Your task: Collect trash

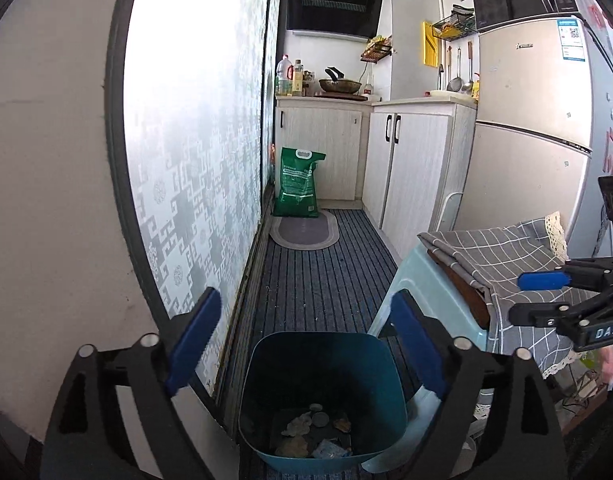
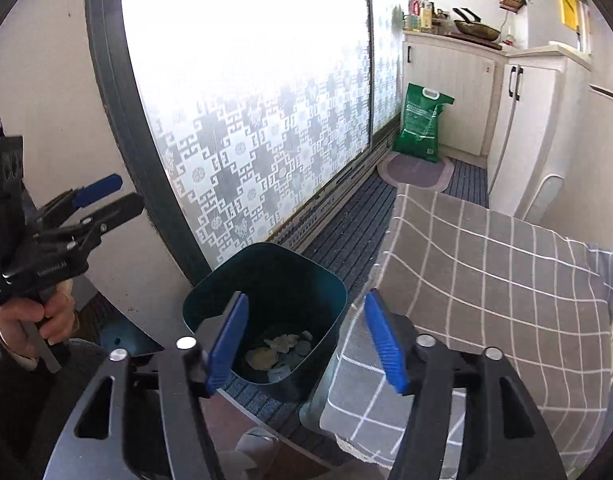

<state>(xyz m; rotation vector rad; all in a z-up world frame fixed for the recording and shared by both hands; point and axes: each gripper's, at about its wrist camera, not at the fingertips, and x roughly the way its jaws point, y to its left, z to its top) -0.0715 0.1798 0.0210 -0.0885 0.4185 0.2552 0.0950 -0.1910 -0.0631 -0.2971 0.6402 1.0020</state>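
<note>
left claw (image 1: 306, 344) open, empty | above teal bin (image 1: 266, 368) | trash (image 1: 314, 430) inside

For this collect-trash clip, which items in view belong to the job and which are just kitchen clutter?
Job:
- teal trash bin on the floor
- scraps lying in its bottom
- left gripper, open and empty
- right gripper, open and empty

Just lying about:
- green bag by the cabinets
- checked cloth
- wok on the counter
- fridge

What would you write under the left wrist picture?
Open left hand-held gripper above a teal trash bin holding scraps.
</note>
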